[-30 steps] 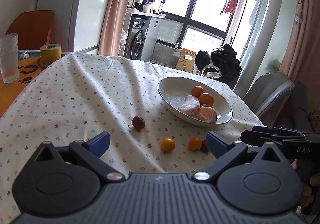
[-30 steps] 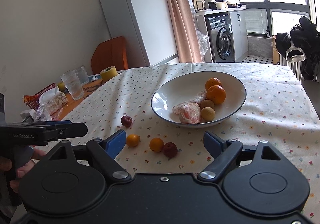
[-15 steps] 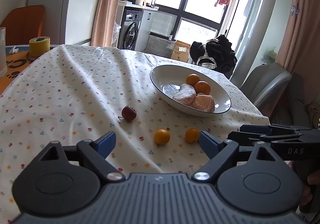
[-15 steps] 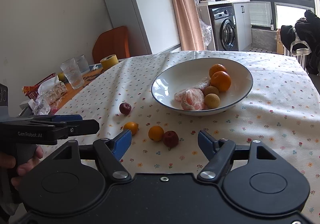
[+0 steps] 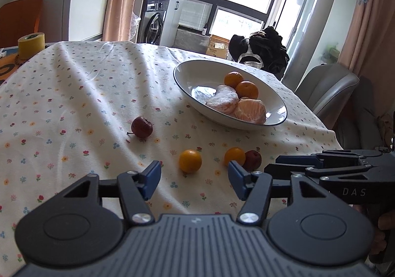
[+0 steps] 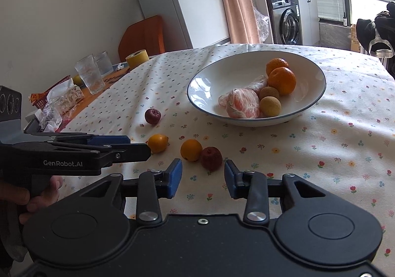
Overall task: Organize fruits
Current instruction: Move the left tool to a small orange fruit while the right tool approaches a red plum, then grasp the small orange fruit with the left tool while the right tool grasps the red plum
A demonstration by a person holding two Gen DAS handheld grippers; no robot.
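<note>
Left view, what changed: the left gripper (image 5: 193, 178) has come lower and closer to the loose fruit than it was 1 second ago. I think a pick-up is about to start.
Left view, gripper: its 2 blue fingers are wide apart and hold nothing.
Left view, fruit: 1 small orange fruit (image 5: 190, 160) sits on the cloth just past the fingers, at 12 o'clock. A 2nd orange fruit (image 5: 234, 156) is at 1 o'clock, touching a red fruit (image 5: 253, 159). A dark red fruit with a stem (image 5: 141, 127) lies apart at 11 o'clock.
Left view, bowl: the white bowl (image 5: 279, 114) is farther off at 1 o'clock, with oranges and wrapped peeled pieces in it.
Right view, what changed: the right gripper (image 6: 203, 179) has come nearer too, and its fingers look a bit less far apart.
Right view, gripper: spread apart, empty.
Right view, fruit: the red fruit is right in front, at 12 o'clock, near the gap.
Which way it points: the fruits are round, so no long side. The dark red fruit's stem points to about 8 o'clock in the left view.
What is left: 4 fruits are not yet in the bowl.
</note>
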